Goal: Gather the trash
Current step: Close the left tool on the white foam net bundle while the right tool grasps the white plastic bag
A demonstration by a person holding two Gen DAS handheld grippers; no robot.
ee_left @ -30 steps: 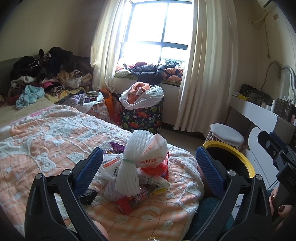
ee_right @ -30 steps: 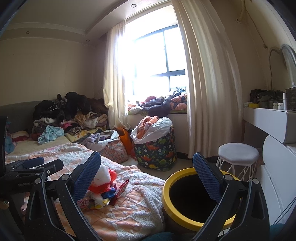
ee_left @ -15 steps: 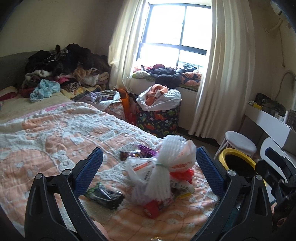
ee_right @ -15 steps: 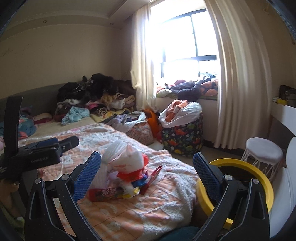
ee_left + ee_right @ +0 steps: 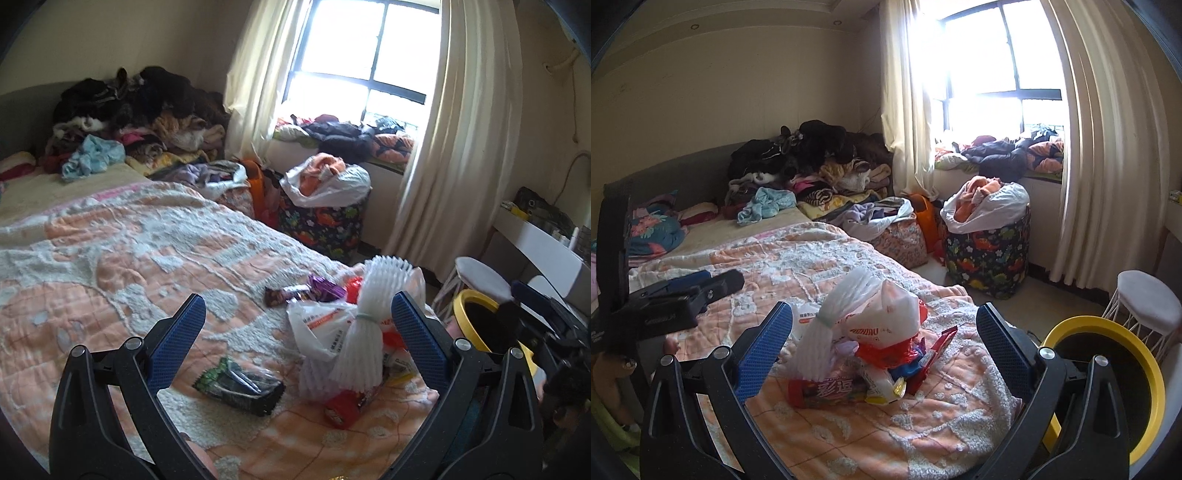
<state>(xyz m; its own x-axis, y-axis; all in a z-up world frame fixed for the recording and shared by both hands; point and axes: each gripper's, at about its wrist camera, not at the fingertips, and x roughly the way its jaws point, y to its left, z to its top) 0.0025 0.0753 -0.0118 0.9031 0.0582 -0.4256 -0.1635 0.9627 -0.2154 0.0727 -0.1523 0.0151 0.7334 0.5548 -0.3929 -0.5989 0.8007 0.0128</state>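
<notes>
Trash pile on the peach bedspread, lower centre-right of left wrist view, just ahead of the left tool and mostly toward its right finger. Includes white foam netting bundled with a band, white plastic bag, red wrappers. Dark green wrapper lying apart from the pile, lower centre, between the two fingers. Purple wrapper and brown bar wrapper further back, centre of frame. Left tool spread wide, nothing between its pads, held above the bed, not touching anything.

In right wrist view, same trash pile centre-low, framed between the blue pads of the right tool, slightly beyond the tips. Right tool also spread wide, gripping nothing, level above the bed edge. Left tool seen from the side at left middle, pointing right toward the pile, apart from it.

Yellow-rimmed bin on the floor at lower right, just beside the bed corner; also at right edge in left wrist view. White stool behind the bin. Dinosaur-print hamper near the curtain, right of centre. Clothes heap at the head of the bed, upper middle-left.
</notes>
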